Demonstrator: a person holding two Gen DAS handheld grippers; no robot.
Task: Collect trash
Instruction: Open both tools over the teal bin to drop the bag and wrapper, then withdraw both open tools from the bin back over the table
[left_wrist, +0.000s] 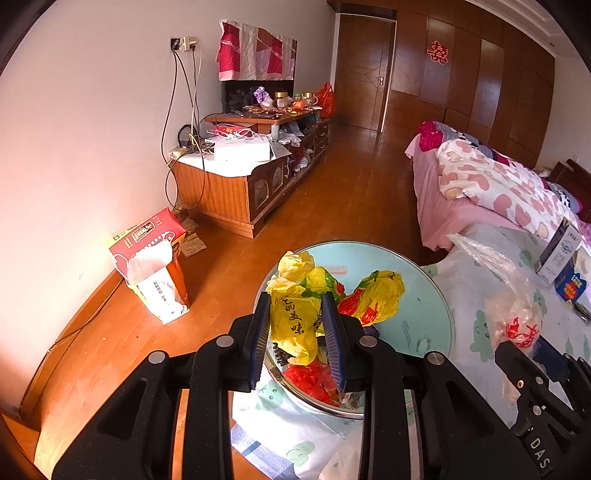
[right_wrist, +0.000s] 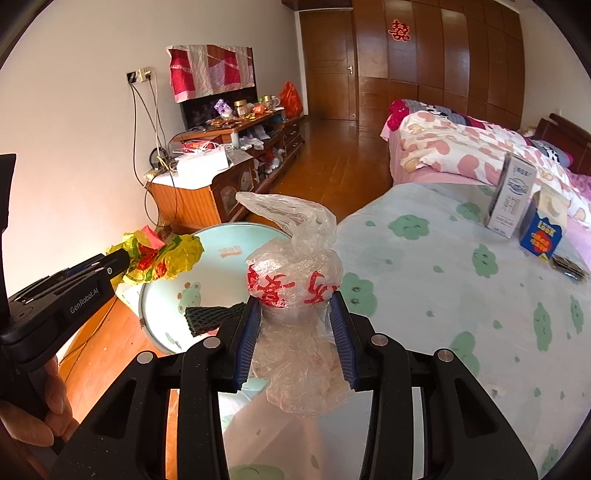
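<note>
My left gripper (left_wrist: 295, 302) is shut on a crumpled yellow plastic wrapper (left_wrist: 295, 321) with red and green print, held above a round light-blue basin (left_wrist: 417, 295). The wrapper (right_wrist: 166, 254) and left gripper (right_wrist: 122, 260) also show at the left of the right wrist view, over the basin (right_wrist: 221, 251). My right gripper (right_wrist: 295, 306) is shut on a clear plastic bag (right_wrist: 295, 273) with red characters, held beside the basin over the table edge. The bag (left_wrist: 513, 314) shows at the right of the left wrist view. A piece of black foam mesh (right_wrist: 212, 317) lies in the basin.
The table has a pale cloth with green prints (right_wrist: 443, 295). A white carton (right_wrist: 511, 195), a blue box (right_wrist: 543, 232) and a dark wrapper (right_wrist: 569, 267) stand at its far right. A pink bed (right_wrist: 461, 155), a cluttered wooden cabinet (left_wrist: 236, 192) and a red-and-white box (left_wrist: 155, 266) on the floor lie beyond.
</note>
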